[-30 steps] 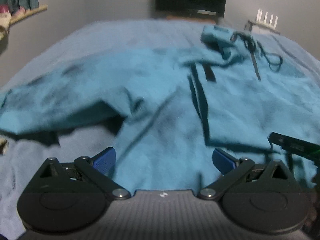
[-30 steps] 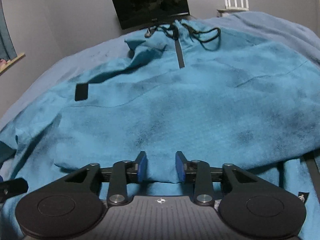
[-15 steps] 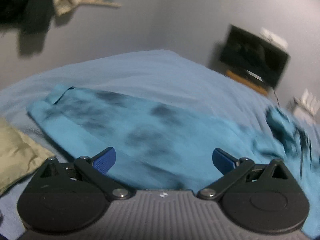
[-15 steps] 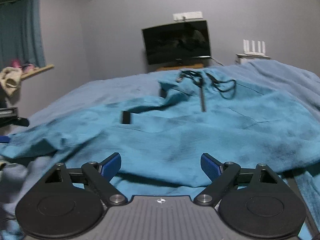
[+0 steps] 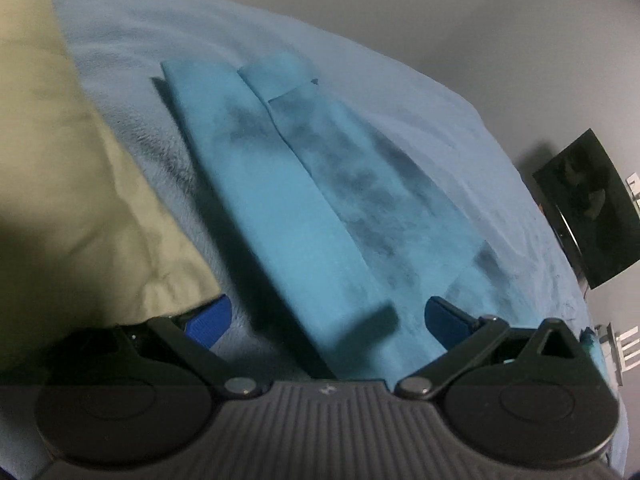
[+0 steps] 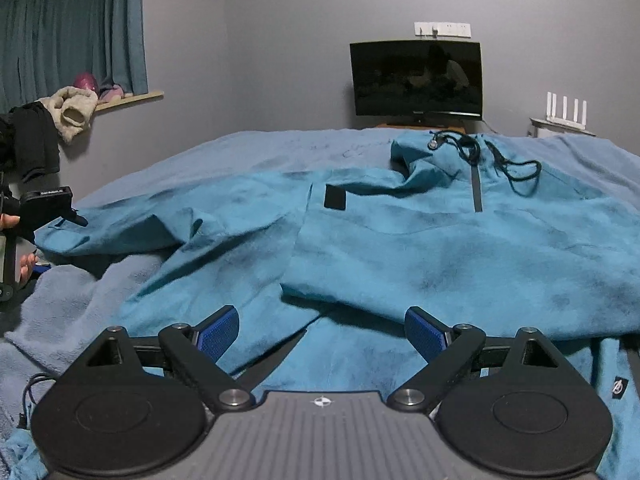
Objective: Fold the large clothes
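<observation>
A large teal hooded jacket (image 6: 440,240) lies spread on the bed, hood and black drawcords at the far end, its bottom hem folded up over the body. Its left sleeve (image 6: 168,220) stretches out to the left. My right gripper (image 6: 322,330) is open and empty just above the folded hem. My left gripper (image 5: 328,316) is open and empty, hovering over the sleeve (image 5: 312,184), which runs away from it to the cuff. The left gripper also shows in the right wrist view (image 6: 44,204) at the sleeve's end.
The bed has a light blue fleece blanket (image 5: 460,120). An olive pillow (image 5: 60,160) lies left of the sleeve. A dark monitor (image 6: 416,78) and a white router (image 6: 566,114) stand past the bed's far end. Clothes pile on a window ledge (image 6: 76,108).
My right gripper opened, let go of the jacket's hem and drew back. My left gripper swung left from the jacket's body to the outstretched sleeve, staying open.
</observation>
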Demonstrator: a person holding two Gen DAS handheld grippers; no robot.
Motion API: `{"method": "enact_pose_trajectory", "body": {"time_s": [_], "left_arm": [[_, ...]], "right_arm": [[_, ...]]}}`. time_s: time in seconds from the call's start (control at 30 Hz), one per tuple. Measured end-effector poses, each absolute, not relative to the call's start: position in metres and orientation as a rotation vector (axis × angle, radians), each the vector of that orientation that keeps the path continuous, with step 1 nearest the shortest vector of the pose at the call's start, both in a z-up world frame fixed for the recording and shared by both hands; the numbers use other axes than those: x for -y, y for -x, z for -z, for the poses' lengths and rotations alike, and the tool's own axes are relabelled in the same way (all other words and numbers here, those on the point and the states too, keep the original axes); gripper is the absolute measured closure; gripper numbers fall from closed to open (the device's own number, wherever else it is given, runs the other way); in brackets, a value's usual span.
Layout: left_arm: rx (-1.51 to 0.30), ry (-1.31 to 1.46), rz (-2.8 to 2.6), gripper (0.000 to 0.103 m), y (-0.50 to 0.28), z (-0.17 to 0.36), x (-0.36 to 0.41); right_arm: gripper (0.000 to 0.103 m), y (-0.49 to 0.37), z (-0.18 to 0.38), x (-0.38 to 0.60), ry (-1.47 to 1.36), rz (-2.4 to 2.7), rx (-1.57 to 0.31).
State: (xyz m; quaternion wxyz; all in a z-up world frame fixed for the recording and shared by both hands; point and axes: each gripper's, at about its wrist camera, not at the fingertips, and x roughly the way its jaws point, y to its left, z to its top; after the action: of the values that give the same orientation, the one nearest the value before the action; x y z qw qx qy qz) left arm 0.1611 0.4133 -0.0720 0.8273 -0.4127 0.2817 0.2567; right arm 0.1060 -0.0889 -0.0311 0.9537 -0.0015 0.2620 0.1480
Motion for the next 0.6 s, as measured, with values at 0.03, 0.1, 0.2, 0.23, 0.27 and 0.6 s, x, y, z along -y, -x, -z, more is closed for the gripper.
{"method": "enact_pose_trajectory", "body": {"time_s": [0.03, 0.1, 0.2, 0.23, 0.27, 0.6], "left_arm": [[-0.578, 0.895, -0.544, 0.000, -0.161, 0.076, -0.419], [-0.511, 0.974, -0.551, 0.000, -0.158, 0.083, -0.430], [-0.416, 1.073, -0.547, 0.000, -0.149, 0.084, -0.439], [-0.391, 1.085, -0.537, 0.000, -0.148, 0.084, -0.440], [-0.361, 1.093, -0.514, 0.000, -0.147, 0.084, -0.441], [-0.442, 1.029, -0.537, 0.064, -0.155, 0.095, -0.428]], "right_arm": [[0.011, -0.106, 0.033, 0.091, -0.003, -0.302, -0.538], [0.011, -0.107, 0.036, 0.092, -0.017, -0.302, -0.546], [0.011, -0.107, 0.041, 0.093, -0.021, -0.306, -0.557], [0.011, -0.108, 0.043, 0.092, -0.020, -0.306, -0.559], [0.011, -0.108, 0.044, 0.091, -0.017, -0.308, -0.562], [0.011, -0.105, 0.055, 0.076, 0.060, -0.342, -0.572]]}}
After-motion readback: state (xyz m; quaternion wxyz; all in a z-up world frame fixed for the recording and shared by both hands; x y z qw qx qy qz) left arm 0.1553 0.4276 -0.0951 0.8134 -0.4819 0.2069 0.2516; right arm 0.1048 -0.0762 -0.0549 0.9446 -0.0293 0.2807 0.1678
